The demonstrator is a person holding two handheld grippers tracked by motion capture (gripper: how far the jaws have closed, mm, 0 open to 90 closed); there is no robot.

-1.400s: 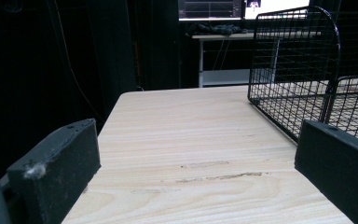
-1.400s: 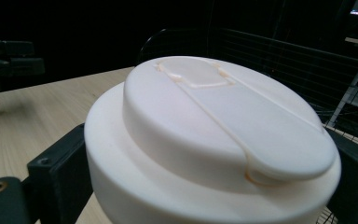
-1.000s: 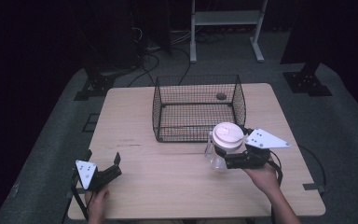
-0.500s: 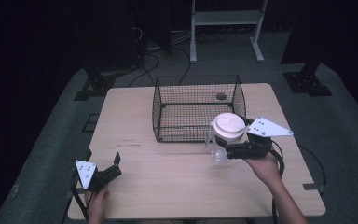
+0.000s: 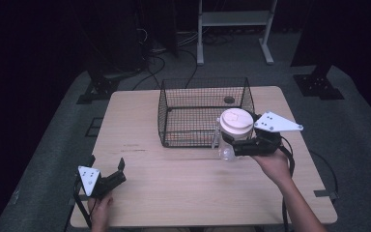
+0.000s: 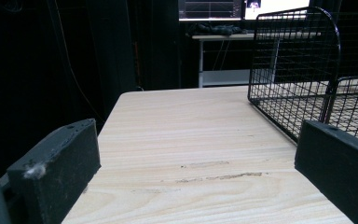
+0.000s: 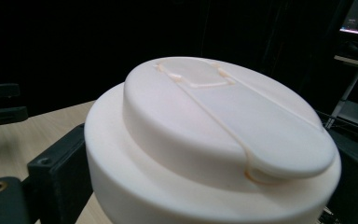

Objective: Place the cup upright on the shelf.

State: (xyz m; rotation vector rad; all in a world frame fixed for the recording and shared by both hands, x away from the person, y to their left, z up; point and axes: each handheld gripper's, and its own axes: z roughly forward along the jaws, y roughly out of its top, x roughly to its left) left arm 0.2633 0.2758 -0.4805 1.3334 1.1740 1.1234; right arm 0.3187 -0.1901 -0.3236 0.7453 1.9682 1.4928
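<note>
A clear plastic jar with a white flip-top lid [image 5: 235, 123] hangs above the table, just off the front right corner of a black wire basket [image 5: 163, 126]. My right gripper [image 5: 230, 142] is shut on the jar below the lid, and the lid [image 7: 223, 112] looms close in the right gripper view with a black jaw on each side. My left gripper [image 5: 107, 168] rests open near the table's front left corner, with nothing between its jaws. The left gripper view looks along the wooden tabletop [image 6: 191, 140] toward the basket [image 6: 293, 60].
The basket stands at the back middle of the table and holds nothing but a small dark round spot [image 5: 229, 100] near its back right. A white metal stand [image 5: 232, 19] and dark equipment stand on the floor beyond the table. A cable [image 5: 290, 159] trails from the right gripper.
My right gripper has carried the jar up and toward the basket's front right corner. The left gripper has stayed where it was.
</note>
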